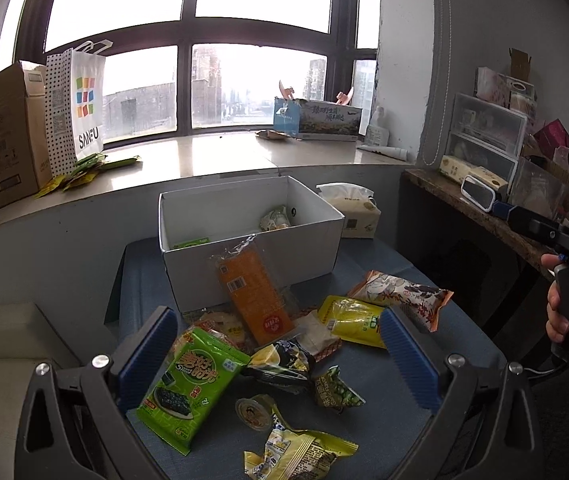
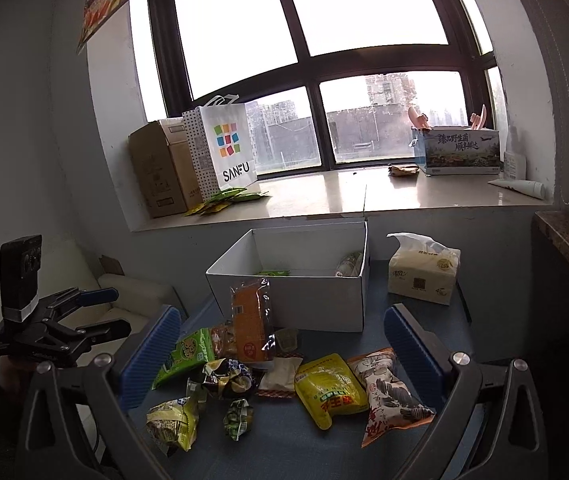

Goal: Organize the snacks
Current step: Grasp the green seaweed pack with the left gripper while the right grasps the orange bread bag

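Sorting is partway done, by my judgement: the open white cardboard box (image 1: 252,236) holds a few packets, while most snacks lie loose in front of it. The orange rectangular packet (image 1: 254,294) leans against its front wall. Left gripper (image 1: 280,360) and right gripper (image 2: 282,354) both gape wide, empty. Next: choose one packet, close, lift over the wall.

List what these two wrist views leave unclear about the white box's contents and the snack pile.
- White cardboard box: its near wall hides most of the floor in both views; only a green packet and a pale wrapped snack show.
- Orange clear-wrapped packet leaning on the box covers snacks behind it.
- Yellow crumpled packet: cut off by the left view's bottom edge.
- Small label print: too small to read.
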### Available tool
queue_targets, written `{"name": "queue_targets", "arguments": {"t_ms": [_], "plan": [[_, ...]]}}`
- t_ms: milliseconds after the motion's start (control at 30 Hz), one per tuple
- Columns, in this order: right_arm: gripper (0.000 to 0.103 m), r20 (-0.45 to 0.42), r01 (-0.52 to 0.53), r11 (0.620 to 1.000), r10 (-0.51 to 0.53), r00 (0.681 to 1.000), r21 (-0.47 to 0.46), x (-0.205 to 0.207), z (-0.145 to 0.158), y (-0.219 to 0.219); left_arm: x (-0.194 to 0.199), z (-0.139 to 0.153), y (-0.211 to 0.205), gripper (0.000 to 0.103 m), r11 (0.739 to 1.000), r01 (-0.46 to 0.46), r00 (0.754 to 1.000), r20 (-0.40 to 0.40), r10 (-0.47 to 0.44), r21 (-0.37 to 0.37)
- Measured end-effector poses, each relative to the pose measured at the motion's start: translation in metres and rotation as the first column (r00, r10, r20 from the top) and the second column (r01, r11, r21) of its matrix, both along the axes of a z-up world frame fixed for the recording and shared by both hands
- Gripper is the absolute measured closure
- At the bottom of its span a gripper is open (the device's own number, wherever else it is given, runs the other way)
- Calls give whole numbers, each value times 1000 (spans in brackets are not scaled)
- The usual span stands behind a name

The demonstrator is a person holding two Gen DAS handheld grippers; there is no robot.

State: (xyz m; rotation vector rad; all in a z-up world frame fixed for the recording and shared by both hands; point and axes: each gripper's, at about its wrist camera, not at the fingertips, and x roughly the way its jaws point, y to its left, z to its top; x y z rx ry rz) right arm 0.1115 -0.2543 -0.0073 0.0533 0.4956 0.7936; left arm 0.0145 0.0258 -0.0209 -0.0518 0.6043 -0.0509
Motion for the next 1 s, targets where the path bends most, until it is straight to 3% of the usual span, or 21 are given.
{"name": "queue_targets", "arguments": {"t_ms": [233, 333, 500, 733, 800, 1000], "plan": [[0, 48, 8, 1000, -6, 999, -28, -5, 4, -2, 21, -51, 29, 0, 990, 79, 987, -148, -60, 121], [0, 36, -2, 999, 3, 999, -36, -5, 0, 1, 39, -86, 50, 0, 988, 109, 964, -255, -79, 107], [0, 43, -8, 998, 11, 999, -68, -7, -3, 8, 56, -135, 79, 0, 986, 156, 925, -360, -122, 67], [0, 35, -22, 996, 25, 999, -89, -7, -9, 14, 67, -168, 95, 3, 980, 180, 899, -418, -128, 87], [0, 31, -19, 995, 22, 999, -101, -7, -11, 17, 70, -175, 99, 28, 982, 183, 890, -434, -142, 55], [0, 23, -25, 993, 28, 999, -119, -8, -15, 20, 52, -161, 108, 32, 993, 118, 935, -338, -112, -2]]}}
